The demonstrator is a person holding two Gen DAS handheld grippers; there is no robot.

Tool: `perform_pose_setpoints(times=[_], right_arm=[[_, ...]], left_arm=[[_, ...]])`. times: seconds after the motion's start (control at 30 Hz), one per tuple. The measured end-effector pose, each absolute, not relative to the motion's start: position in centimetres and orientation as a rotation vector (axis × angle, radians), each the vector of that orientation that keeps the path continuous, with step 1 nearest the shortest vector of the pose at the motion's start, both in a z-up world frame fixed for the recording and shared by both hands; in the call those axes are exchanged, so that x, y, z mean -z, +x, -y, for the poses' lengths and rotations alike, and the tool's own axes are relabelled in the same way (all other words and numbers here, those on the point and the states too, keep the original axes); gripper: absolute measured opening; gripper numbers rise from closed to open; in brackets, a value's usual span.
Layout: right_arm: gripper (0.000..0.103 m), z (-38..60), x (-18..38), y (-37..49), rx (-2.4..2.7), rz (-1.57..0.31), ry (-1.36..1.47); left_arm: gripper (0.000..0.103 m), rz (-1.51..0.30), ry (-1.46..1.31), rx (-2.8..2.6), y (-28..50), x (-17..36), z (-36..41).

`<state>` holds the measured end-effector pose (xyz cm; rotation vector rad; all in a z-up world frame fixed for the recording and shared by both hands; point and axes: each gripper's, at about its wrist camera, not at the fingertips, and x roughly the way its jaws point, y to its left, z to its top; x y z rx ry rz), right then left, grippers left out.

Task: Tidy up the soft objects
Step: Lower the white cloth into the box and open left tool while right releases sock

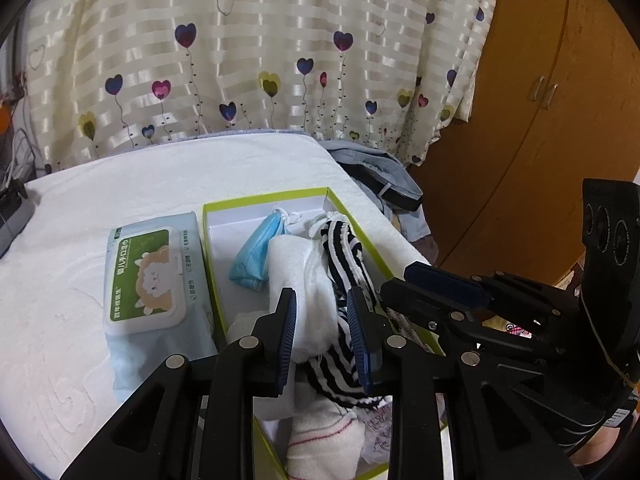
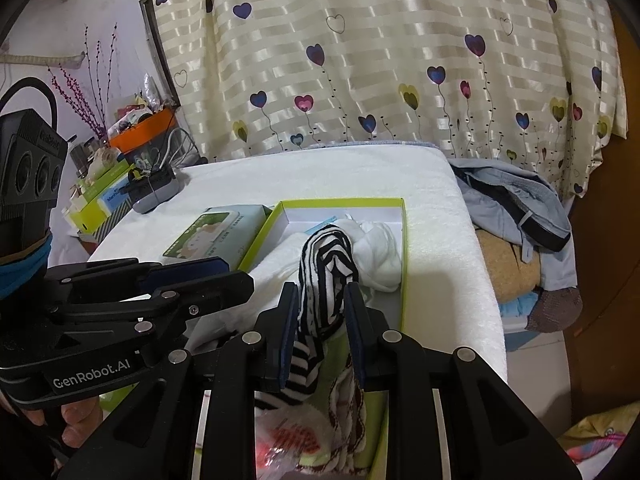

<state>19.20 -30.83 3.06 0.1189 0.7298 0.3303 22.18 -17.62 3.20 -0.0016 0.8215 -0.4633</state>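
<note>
Striped sock (image 2: 324,280) pinched by right tongs (image 2: 322,332); left tongs (image 1: 322,336) grip one white cloth (image 1: 308,280).

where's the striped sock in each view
Left wrist: striped sock lies right of centre in the green-rimmed box, passing by the left gripper.
Right wrist: striped sock stands at centre between the fingers of the right gripper.
Shared landmark: the wipes pack, left of the box in both views.

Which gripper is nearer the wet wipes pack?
Left. The left gripper is over the box just beside the wet wipes pack; the right gripper sits farther, on the striped sock.
</note>
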Motion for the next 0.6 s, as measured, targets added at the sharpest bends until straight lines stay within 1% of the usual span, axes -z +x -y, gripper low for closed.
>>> perform_pose_setpoints(times=[0.17, 0.23, 0.27, 0.33, 0.37, 0.6], right_arm=[[0.026, 30.6, -3.6, 18.2, -0.324, -0.72, 0.114], [0.035, 30.7, -3.6, 17.9, -0.311, -0.719, 0.113], [0.036, 30.9, -3.6, 17.6, -0.307, -0.716, 0.117], [0.044, 31.1, -3.6, 17.0, -0.303, -0.713, 0.123], [0.045, 31.2, -3.6, 16.7, -0.299, -0.713, 0.121], [0.046, 30.6, -4.5, 13.1, -0.282, -0.675, 0.085]], left_arm=[[0.025, -0.802, 0.005, 0.464, 21.2, -3.8, 17.5], [0.025, -0.795, 0.005, 0.465, 20.8, -3.8, 17.4], [0.025, -0.791, 0.004, 0.464, 20.5, -3.9, 17.3], [0.025, -0.783, 0.004, 0.459, 19.9, -4.0, 17.1], [0.025, -0.779, 0.007, 0.456, 19.7, -4.0, 17.1], [0.025, -0.74, 0.022, 0.44, 16.4, -4.6, 16.5]])
